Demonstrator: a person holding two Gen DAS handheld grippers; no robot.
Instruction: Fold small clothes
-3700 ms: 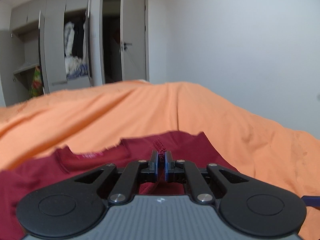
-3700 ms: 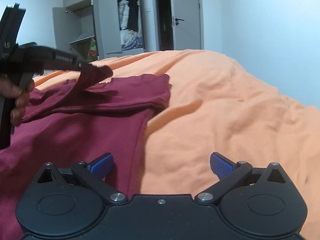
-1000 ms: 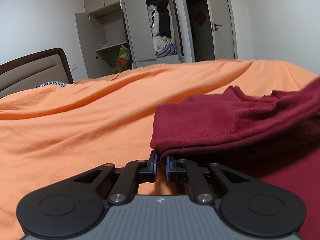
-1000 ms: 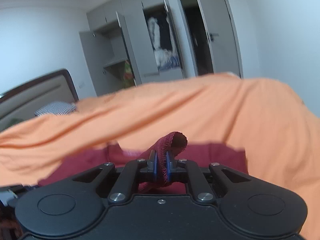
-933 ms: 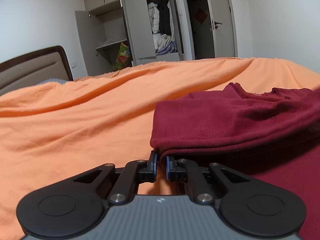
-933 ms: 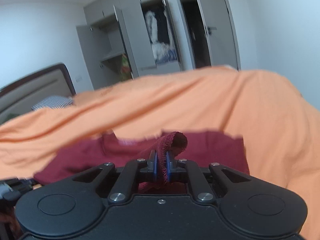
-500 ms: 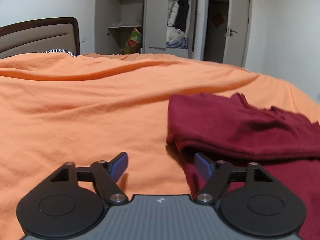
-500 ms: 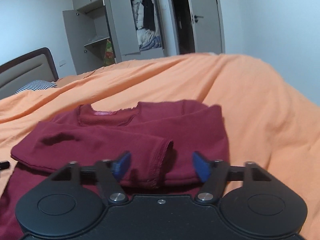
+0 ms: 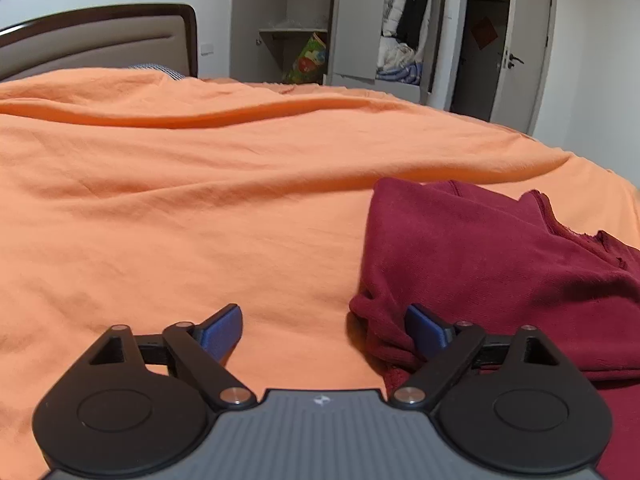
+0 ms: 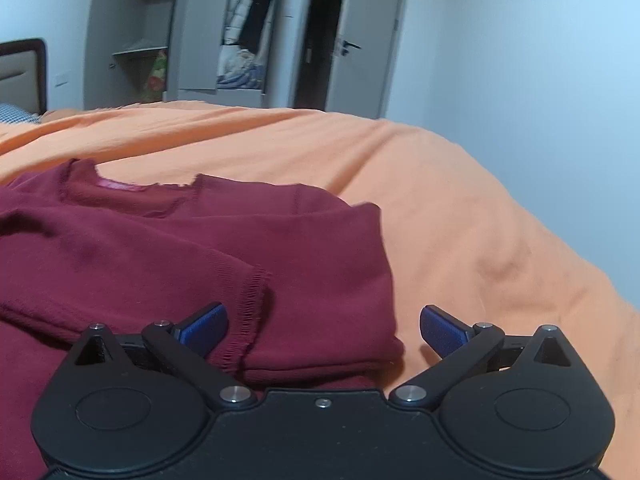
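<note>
Lying on the orange bedspread [image 9: 200, 208], the dark red shirt [image 10: 168, 248] is partly folded, with both sleeves brought in across the chest. In the right wrist view its neckline with a pink label [image 10: 120, 186] points toward the far wardrobe [image 10: 224, 32], and one sleeve cuff [image 10: 250, 308] with a stitched edge rests on top of the body, just ahead of the right tool [image 10: 324, 326]. That tool has its blue-padded jaws spread wide and holds nothing; its left pad hangs over the shirt beside the cuff, and its right pad is over bare bedspread past the shirt's folded right edge.

In the left wrist view the left tool [image 9: 324, 326] is likewise spread wide and empty. Its right pad sits at the bunched left edge of the shirt [image 9: 480, 264], though actual contact cannot be told, and its left pad is over plain bedspread. Beyond the bed stand a padded headboard [image 9: 96, 40], the open wardrobe [image 9: 396, 36] with clothes piled inside, and a door [image 9: 524, 52] standing ajar
</note>
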